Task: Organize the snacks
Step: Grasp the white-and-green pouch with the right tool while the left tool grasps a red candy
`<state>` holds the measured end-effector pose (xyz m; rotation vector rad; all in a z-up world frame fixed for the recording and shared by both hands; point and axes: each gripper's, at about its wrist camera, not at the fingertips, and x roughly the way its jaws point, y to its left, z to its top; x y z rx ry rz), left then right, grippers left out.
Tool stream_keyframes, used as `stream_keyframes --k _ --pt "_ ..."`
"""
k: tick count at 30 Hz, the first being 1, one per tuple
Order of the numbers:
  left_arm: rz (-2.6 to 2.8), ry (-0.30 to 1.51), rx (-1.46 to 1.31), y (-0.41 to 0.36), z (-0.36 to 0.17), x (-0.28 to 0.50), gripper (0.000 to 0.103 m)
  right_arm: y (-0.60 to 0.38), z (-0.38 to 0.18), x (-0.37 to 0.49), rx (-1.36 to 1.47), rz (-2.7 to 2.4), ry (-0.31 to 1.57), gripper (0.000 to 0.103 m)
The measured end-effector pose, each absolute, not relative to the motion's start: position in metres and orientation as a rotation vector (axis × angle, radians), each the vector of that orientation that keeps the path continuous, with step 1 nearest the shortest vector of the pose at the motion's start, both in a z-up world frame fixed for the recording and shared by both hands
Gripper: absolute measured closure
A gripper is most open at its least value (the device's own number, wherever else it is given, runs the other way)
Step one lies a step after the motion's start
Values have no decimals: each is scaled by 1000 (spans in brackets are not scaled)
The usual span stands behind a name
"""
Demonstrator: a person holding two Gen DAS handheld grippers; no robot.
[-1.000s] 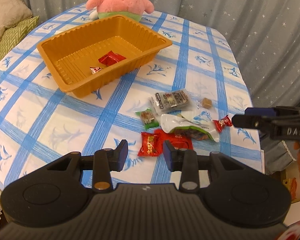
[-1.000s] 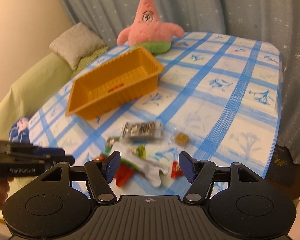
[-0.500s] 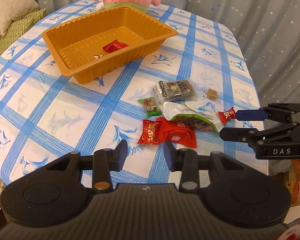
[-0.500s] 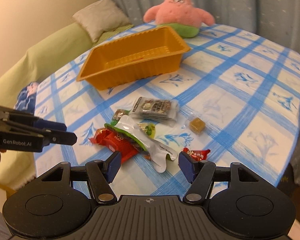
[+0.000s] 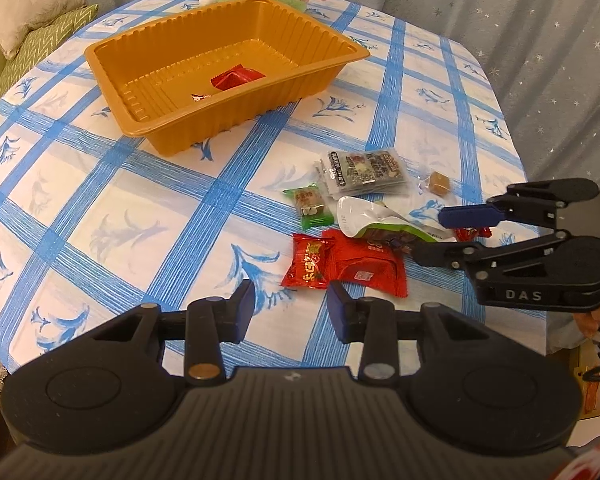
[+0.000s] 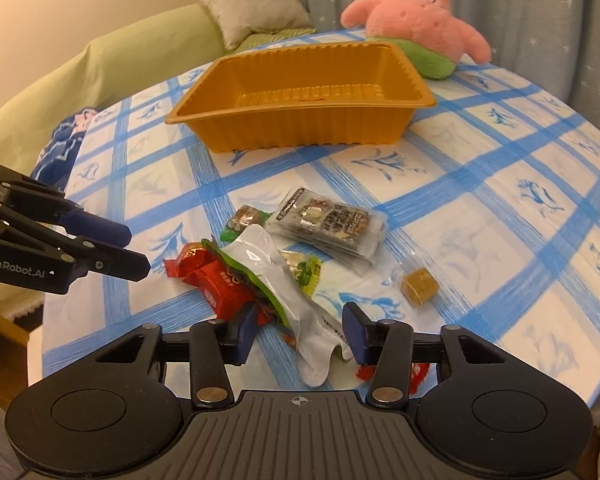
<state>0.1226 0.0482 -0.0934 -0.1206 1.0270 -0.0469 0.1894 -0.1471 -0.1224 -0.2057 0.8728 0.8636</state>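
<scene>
**Two snacks in the tray, the rest still loose**

Left view: my left tongs [image 5: 291, 304] hung apart and empty above the red packets [image 5: 342, 266]. My right tongs [image 5: 428, 236] had dropped lower over the pile than a second ago. Two snacks [image 5: 236, 80] lay in the orange tray [image 5: 228, 120].

Right view: my right tongs [image 6: 298, 332] were closing around the white pouch [image 6: 284, 280], not yet pinching it. Blue-checked tablecloth [image 6: 500, 208], pink plush [image 6: 420, 12], green sofa [image 6: 100, 64].

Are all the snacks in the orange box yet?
Not yet. Two red snacks lie in the orange tray. The right gripper is closing its fingers around the white pouch. The red packets, green candy, dark packet and caramel cube wait on the table.
</scene>
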Motion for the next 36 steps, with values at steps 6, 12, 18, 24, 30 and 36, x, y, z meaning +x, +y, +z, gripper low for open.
stream_keyframes --k 6,12,18,24,30,36 --pt "-44 1037 -123 49 -97 126 67 -139 -126 195 -233 895 867 61" --pt "-37 1039 -124 51 -98 128 67 -129 -127 198 -237 913 869 63" --pt "-39 1036 -122 54 -99 129 67 -116 -126 193 -274 927 849 67" --pt "-42 1029 -110 57 -99 133 68 -114 -122 192 -246 906 901 77" --pt "-66 1031 -95 60 -103 141 69 -131 -118 197 -101 814 995 78" --pt "-106 1039 -76 57 -110 152 73 -150 -115 201 3 733 1035 78"
